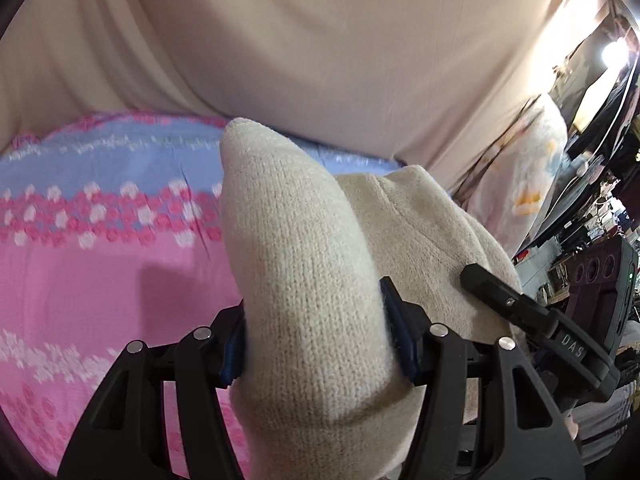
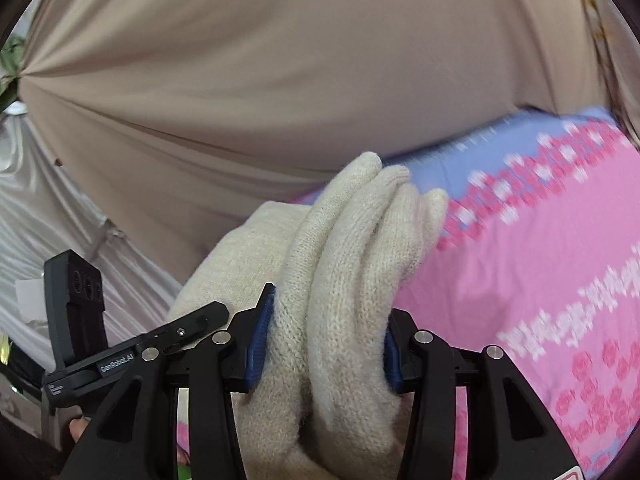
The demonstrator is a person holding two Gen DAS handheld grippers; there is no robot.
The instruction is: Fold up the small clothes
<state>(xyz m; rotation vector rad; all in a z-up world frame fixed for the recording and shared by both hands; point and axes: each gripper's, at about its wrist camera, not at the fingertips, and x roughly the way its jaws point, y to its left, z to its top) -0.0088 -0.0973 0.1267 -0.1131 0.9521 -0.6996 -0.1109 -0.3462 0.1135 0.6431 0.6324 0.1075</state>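
Observation:
A cream knitted garment (image 1: 304, 264) is bunched up and held above a pink and blue flowered bed sheet (image 1: 100, 264). My left gripper (image 1: 316, 344) is shut on one thick fold of it. My right gripper (image 2: 324, 344) is shut on several bunched folds of the same cream garment (image 2: 352, 248). The right gripper's finger (image 1: 500, 292) shows at the right of the left wrist view, against the knit. The left gripper's finger (image 2: 188, 330) shows at the lower left of the right wrist view. The two grippers are close side by side. The garment's lower part is hidden behind the jaws.
A beige curtain (image 1: 320, 40) hangs right behind the bed. A pale flowered pillow (image 1: 524, 176) lies at the bed's right end. Cluttered dark shelves (image 1: 600, 200) stand beyond it. White draped cloth (image 2: 48, 208) hangs at the left in the right wrist view, and the sheet (image 2: 540, 260) fills its right.

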